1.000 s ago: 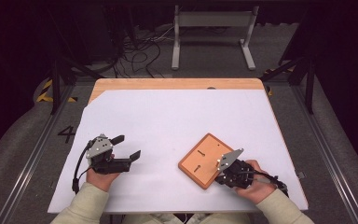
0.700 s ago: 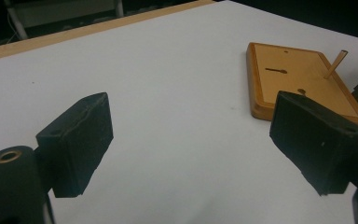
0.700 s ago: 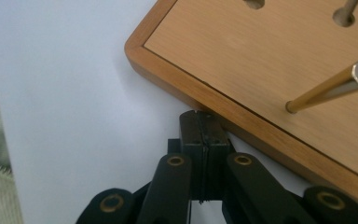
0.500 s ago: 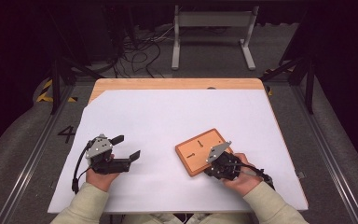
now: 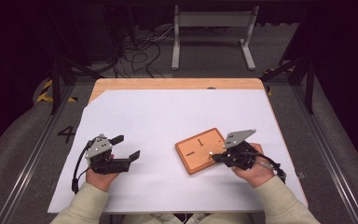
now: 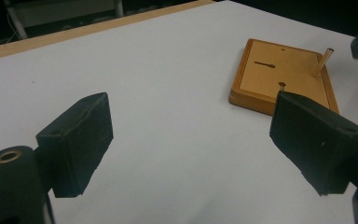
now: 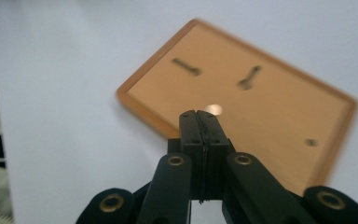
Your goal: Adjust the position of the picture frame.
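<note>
**A:** What are the hands doing at the bottom of the frame?

**B:** The left gripper (image 5: 126, 147) waits at the lower left. Its jaws are wide open with nothing in them, and it has not moved. The right gripper (image 5: 214, 157) has its jaws shut tight on nothing.

**A:** What just changed?

**B:** The right gripper went up a bit. The board (image 5: 198, 149) turned and slid a little to the left. It lies flat on the white tabletop (image 5: 168, 112), right of the middle, just past the right jaws.

**A:** What does that mean?

**B:** A small peg (image 6: 323, 61) stands tilted in the board, just off the jaw tips. I think it sits in its hole and the hand is leaving it there.

**A:** Any writing?

**B:** Just a "4" (image 5: 66, 134) on the floor, left of the tabletop. I see none on the board.
</note>
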Demonstrator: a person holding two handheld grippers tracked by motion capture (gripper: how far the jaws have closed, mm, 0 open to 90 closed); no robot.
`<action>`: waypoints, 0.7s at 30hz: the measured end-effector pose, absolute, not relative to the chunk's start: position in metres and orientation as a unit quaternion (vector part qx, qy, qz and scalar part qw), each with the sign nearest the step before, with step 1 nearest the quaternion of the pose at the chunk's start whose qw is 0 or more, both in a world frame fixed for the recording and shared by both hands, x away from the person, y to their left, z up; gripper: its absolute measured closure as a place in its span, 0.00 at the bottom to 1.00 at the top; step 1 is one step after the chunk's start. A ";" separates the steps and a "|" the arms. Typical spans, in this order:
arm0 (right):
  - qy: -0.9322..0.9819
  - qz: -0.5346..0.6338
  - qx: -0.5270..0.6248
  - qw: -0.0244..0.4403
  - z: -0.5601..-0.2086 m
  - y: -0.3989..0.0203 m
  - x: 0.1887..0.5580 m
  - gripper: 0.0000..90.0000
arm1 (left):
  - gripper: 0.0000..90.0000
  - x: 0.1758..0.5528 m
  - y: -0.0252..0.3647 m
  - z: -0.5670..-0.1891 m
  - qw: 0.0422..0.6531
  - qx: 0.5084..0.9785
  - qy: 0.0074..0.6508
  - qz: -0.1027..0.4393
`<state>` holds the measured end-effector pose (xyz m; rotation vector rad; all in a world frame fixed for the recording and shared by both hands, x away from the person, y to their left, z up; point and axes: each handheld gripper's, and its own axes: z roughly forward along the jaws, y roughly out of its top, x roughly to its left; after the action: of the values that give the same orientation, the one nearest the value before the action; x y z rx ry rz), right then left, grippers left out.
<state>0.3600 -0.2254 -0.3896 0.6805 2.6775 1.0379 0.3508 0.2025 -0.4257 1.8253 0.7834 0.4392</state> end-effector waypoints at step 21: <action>0.799 0.432 0.357 0.218 -0.386 -0.283 0.385 1.00 | 0.15 0.351 0.203 -0.426 0.525 0.763 0.328 0.187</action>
<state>0.3850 -0.2830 -0.3858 0.9879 2.2112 1.1964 0.3514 0.2033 -0.4260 1.8256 0.7841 0.4465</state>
